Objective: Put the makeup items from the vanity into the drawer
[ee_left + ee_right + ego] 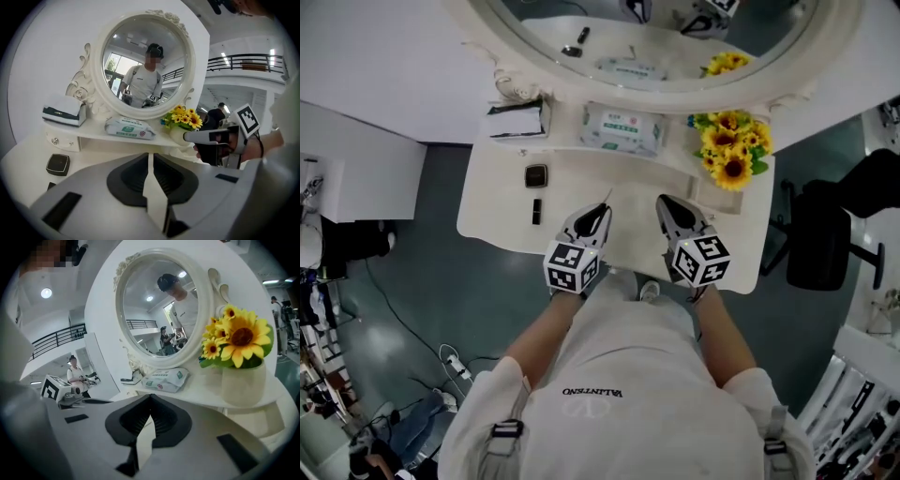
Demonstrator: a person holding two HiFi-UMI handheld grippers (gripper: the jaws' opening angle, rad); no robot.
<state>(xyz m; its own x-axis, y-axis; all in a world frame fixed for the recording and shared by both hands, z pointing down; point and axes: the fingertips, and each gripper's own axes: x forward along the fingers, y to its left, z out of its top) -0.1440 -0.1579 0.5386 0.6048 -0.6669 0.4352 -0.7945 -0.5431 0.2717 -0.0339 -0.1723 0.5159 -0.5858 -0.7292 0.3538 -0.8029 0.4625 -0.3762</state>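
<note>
While both pairs of jaws are pressed together on nothing, the left gripper (602, 210) and right gripper (666, 202) hover over the vanity (492, 214) — black compact (536, 175) at ten o'clock of the left one, small dark stick (536, 211) at nine.

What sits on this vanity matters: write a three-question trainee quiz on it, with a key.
1. What lies on the shelf between the tissue box and the sunflowers? A) wipes pack B) comb C) cup
2. True or false: in the head view, the sunflowers stand at the left end of the vanity.
3. Fill in: the jaws of the left hand-held gripper and the right hand-held gripper are ___, with nothing between them.
Key: 1 A; 2 false; 3 shut.
</note>
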